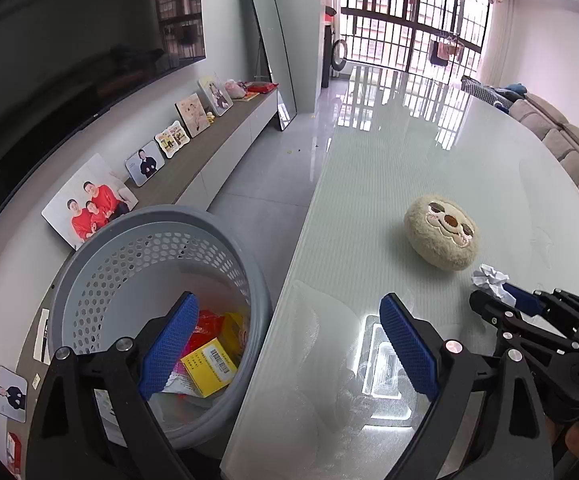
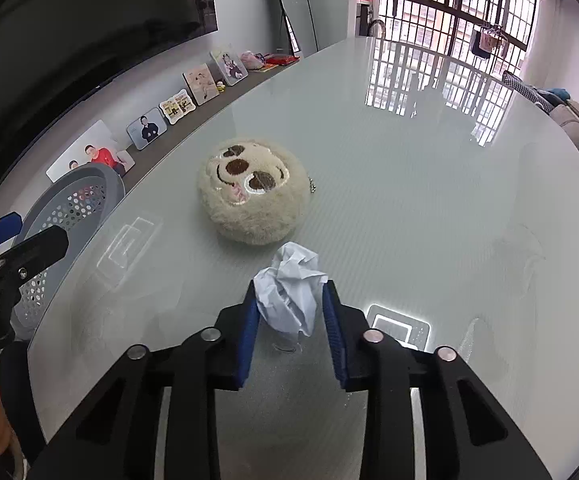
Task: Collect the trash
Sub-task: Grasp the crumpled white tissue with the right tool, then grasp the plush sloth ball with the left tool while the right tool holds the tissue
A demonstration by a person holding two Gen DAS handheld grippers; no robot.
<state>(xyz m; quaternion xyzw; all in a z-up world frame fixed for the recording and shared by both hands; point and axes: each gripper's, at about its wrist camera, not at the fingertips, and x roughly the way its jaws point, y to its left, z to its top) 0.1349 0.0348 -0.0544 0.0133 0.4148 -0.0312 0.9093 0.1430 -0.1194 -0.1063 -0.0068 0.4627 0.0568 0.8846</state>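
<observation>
The right gripper (image 2: 289, 300) tilts downward, its 2 blue pads (image 2: 249, 332) clamped on crumpled paper (image 2: 289, 284); the left gripper (image 1: 289, 340) tilts downward, spread wide.

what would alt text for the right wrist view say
The right gripper is shut on a crumpled white paper ball over a glossy white table. Just beyond the paper lies a round beige plush toy with a stitched face; a grey perforated basket stands past the table's left edge.
</observation>
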